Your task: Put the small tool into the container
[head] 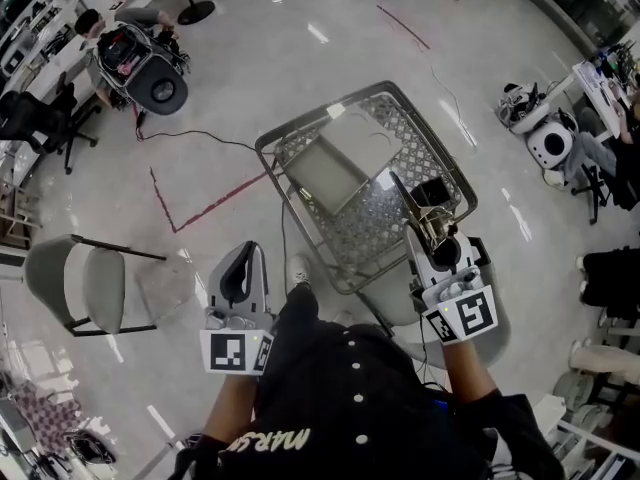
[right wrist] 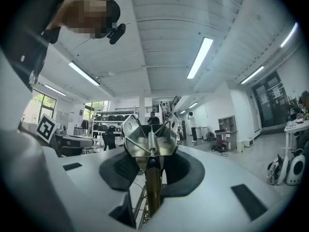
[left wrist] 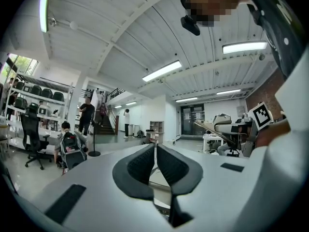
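while the right gripper [head: 434,236] clamps the small tool [head: 412,203] above a wire basket [head: 400,133], glossy floor [head: 250,58] gleams.

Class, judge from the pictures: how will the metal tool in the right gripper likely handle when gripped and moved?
The tool looks like bare sheet metal, so it is probably stiff and rather slippery in a grip. Its spring suggests that its parts may spring apart if released. The right gripper holds it by the narrow shaft, so the wide head might pivot.
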`<state>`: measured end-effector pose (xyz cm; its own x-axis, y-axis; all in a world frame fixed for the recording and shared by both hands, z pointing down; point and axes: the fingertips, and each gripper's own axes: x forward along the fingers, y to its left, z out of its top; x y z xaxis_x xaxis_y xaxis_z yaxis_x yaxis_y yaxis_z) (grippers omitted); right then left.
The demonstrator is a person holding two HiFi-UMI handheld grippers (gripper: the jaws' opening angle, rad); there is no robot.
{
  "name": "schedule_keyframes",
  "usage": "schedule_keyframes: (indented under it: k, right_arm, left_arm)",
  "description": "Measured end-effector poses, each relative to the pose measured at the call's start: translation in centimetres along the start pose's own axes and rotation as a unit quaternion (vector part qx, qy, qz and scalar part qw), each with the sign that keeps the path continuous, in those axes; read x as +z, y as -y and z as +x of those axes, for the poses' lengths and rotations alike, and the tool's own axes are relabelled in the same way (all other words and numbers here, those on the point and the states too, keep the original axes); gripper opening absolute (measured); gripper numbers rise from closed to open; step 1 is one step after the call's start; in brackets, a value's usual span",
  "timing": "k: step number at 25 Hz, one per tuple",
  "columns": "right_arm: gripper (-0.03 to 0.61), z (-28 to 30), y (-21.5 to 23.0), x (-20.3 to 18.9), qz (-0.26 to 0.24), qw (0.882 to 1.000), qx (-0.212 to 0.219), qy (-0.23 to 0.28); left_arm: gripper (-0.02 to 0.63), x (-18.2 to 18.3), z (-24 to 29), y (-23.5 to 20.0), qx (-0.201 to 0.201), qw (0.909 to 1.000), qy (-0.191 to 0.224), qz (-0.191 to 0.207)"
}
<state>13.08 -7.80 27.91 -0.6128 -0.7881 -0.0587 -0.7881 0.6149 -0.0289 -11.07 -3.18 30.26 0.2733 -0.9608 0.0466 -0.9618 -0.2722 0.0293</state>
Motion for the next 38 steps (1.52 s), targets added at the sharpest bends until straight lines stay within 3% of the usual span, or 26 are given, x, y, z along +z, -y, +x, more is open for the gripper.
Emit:
schedule_keyframes:
  k: [8, 15, 27, 33, 38]
  right_arm:
    - [0.135, 9.0, 1.9, -6.0, -0.037, 0.996, 0.023, -0.076]
    - [0.135, 15.9, 2.8, -16.1, -0.073, 0.984, 0.037, -0.157]
    - [0.135, 22.9, 4.7, -35.7, -0.121, 0.938, 0.05, -0.321]
    - [0.137, 26.2, 7.2, -42.0, -0.168, 0.912, 0.047, -0.372]
    - [0.137, 28.1, 8.0, -44.6, -0.233, 0.893, 0.057, -0.381]
  left_arm:
    - [0.038, -0.8, 6.2, -3.6, -0.012, 0.9993, -0.029, -0.02]
    - [0.038, -4.5, 10.2, -4.9, -0.035, 0.9949, -0.078, -0.052]
    - [0.038, -12.2, 14.2, -6.3, -0.058, 0.9802, -0.142, -0.124]
    - [0.038, -15.2, 15.4, -7.3, -0.067, 0.973, -0.171, -0.139]
    - [0.038, -16.2, 16.1, -8.1, -0.073, 0.9697, -0.181, -0.146]
